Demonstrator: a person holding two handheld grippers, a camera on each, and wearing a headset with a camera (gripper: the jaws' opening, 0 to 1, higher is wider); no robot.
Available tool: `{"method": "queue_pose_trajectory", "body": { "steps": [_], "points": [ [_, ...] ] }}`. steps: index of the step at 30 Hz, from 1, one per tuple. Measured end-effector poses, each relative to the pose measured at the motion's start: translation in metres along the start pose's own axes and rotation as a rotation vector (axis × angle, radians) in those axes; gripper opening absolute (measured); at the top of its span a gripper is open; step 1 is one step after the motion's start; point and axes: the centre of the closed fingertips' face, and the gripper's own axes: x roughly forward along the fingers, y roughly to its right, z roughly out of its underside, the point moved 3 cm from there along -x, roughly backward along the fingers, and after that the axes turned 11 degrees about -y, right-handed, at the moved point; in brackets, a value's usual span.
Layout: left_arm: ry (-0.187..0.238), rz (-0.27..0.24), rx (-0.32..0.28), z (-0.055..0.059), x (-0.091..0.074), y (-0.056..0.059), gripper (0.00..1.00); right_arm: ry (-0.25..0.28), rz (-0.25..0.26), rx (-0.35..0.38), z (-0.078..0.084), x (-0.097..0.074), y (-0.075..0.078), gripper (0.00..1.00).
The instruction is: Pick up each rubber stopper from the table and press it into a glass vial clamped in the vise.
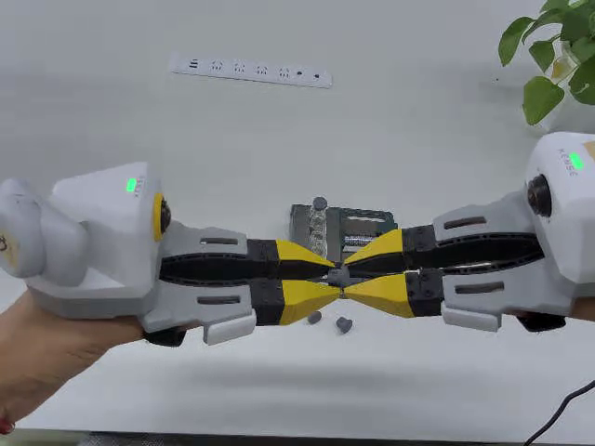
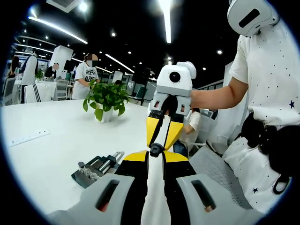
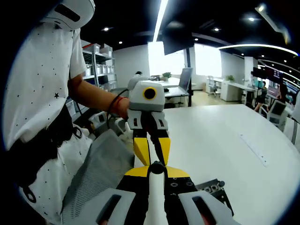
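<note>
Both tools meet tip to tip above the middle of the white surface (image 1: pixel 112 111). The left hand-held gripper (image 1: pixel 335 276) comes in from the left edge and the right hand-held gripper (image 1: pixel 348 277) from the right edge. One grey rubber stopper (image 1: pixel 340 276) sits right where they meet. The left yellow jaws are drawn in to a narrow pinch on it, and the right jaws are squeezed onto it from the opposite side. In the left gripper view the same dark stopper shows at the joined tips, and again in the right gripper view.

Just behind the tips, toward the far edge, stands the vise (image 1: pixel 367 226) with a glass vial (image 1: pixel 319 228) upright in it, already capped grey. Two loose stoppers (image 1: pixel 314 317) lie toward the near edge, close together but apart. A power strip (image 1: pixel 251 69) lies near the far edge, and a potted plant (image 1: pixel 558 56) is at the far right corner.
</note>
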Motion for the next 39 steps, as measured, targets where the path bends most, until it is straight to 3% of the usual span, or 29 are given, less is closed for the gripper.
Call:
{"method": "queue_pose_trajectory", "body": {
  "steps": [7, 19, 26, 35, 39],
  "points": [
    [0.001, -0.045, -0.005, 0.005, -0.008, -0.007, 0.14, -0.03, -0.003, -0.003, 0.003, -0.002, 0.006, 0.06],
    [-0.061, -0.149, 0.003, 0.025, -0.02, -0.024, 0.27, -0.099, 0.035, 0.01, 0.006, -0.002, 0.033, 0.06],
    [-0.11, -0.212, 0.017, 0.038, -0.025, -0.037, 0.39, -0.195, 0.056, 0.001, 0.013, 0.002, 0.056, 0.06],
    [-0.182, -0.273, 0.048, 0.055, -0.028, -0.048, 0.51, -0.376, 0.074, -0.019, 0.027, 0.013, 0.094, 0.06],
    [-0.194, -0.287, 0.059, 0.059, -0.03, -0.051, 0.56, -0.444, 0.073, -0.031, 0.031, 0.021, 0.109, 0.06]
  ]
}}
